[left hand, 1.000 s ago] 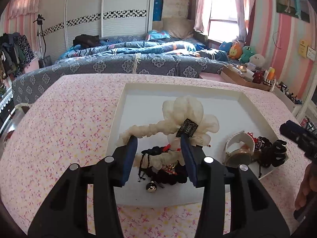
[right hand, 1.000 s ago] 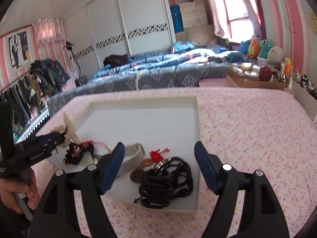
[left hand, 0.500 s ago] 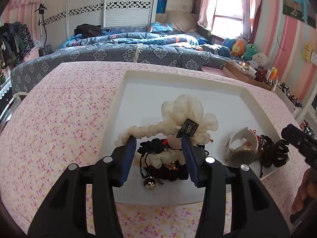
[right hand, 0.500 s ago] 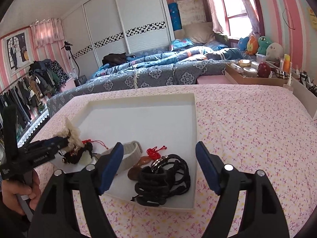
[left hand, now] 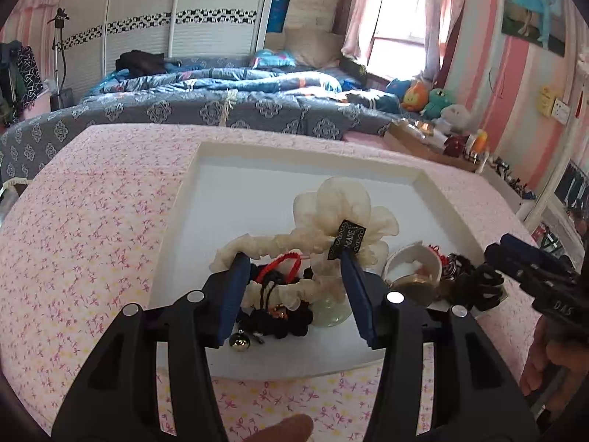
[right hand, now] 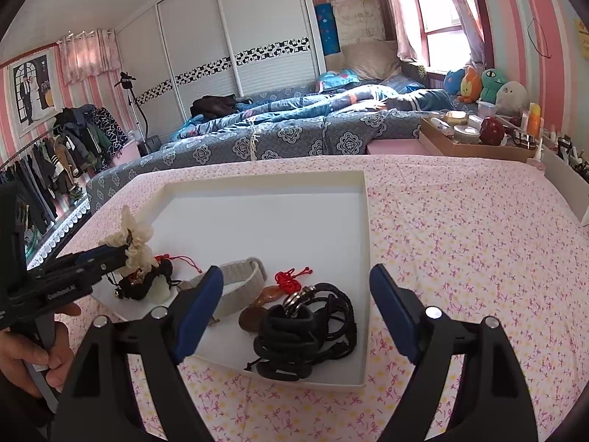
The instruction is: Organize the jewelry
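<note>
Because the jewelry is heaped at the near edge of the white tray (left hand: 191, 199) rather than spread over its bare floor, sorting looks barely begun. Left wrist view: left gripper (left hand: 294, 287), jaws parted and just widened, standing to either side of the cream ruffled hair tie (left hand: 331, 217) at the tray's near left; the pads do not appear to press on it, so it reads as let go, or not yet gripped, rather than held. Under the tie, toward the tray's near rim: a black cord tangle (left hand: 279, 322), a red cord loop (left hand: 279, 263), a small gold bell (left hand: 240, 341), a pale green disc (left hand: 331, 313). To the right along the same rim: a grey watch strap (left hand: 412, 261) and dark hair ties (left hand: 482, 283), with the right gripper (left hand: 530, 272) beside them. The tray lies on a pink flowered cloth (left hand: 92, 228). Right wrist view: right gripper (right hand: 294, 313), jaws also just widened and now standing well apart with nothing clamped, hovering over the tray's near right corner, probably opened that far to span the bulky black hair ties (right hand: 305, 335) below. Beside these, further into the tray: a metal ring (right hand: 296, 294), a brown pendant (right hand: 257, 313) with a red knotted cord (right hand: 291, 279), the grey strap (right hand: 239, 287). At the tray's near left the left gripper (right hand: 106, 258) sits at the cream tie (right hand: 136, 239), its handle in a hand (right hand: 25, 353). The far part of the tray floor, left bare, is the likely room for laying pieces out apart.
</note>
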The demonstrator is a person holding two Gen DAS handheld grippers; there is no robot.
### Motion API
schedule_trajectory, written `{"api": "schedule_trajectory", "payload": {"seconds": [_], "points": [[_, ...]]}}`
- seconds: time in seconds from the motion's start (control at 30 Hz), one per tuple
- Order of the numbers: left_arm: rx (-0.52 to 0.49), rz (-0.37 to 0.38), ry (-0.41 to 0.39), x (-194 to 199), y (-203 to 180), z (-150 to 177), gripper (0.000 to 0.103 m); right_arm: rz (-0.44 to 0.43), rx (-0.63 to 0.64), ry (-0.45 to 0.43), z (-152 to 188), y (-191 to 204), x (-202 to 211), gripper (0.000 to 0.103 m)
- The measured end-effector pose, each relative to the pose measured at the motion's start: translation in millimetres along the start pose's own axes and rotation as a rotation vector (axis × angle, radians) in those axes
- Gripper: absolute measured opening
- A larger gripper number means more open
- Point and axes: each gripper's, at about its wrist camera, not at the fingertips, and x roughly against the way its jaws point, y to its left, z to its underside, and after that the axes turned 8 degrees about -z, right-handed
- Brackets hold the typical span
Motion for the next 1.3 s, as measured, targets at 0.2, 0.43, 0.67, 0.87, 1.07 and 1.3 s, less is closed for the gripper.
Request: {"api": "schedule_trajectory", "payload": {"seconds": [0.2,0.43,0.67,0.87,1.07,1.3], "points": [[-0.038,-0.009,-0.036,6,-7,-1,0.052,0.0,0.001,0.008,2,-1,-3,0.082],[-0.051,0.097,-0.099,24,-13,-2,0.051,-0.014,0.006,0.006,2,3,-2,0.082],[-0.056,0.0,-0.081,14,-18,1,0.052,-0.019,-0.012,-0.002,2,-3,0,0.082],[-0.051,0.015,-0.047,8,-16,2,0.05,-0.035,-0.012,0.006,2,-3,-3,0.082],[-0.051,0.073,-0.017,4,-18,3,0.038,-0.034,-0.002,0.007,2,1,-3,0.082],[-0.07,-0.008,-0.095,19,-22,5,0.081,-0.032,-0.001,0.012,2,0,-3,0.082]]}}
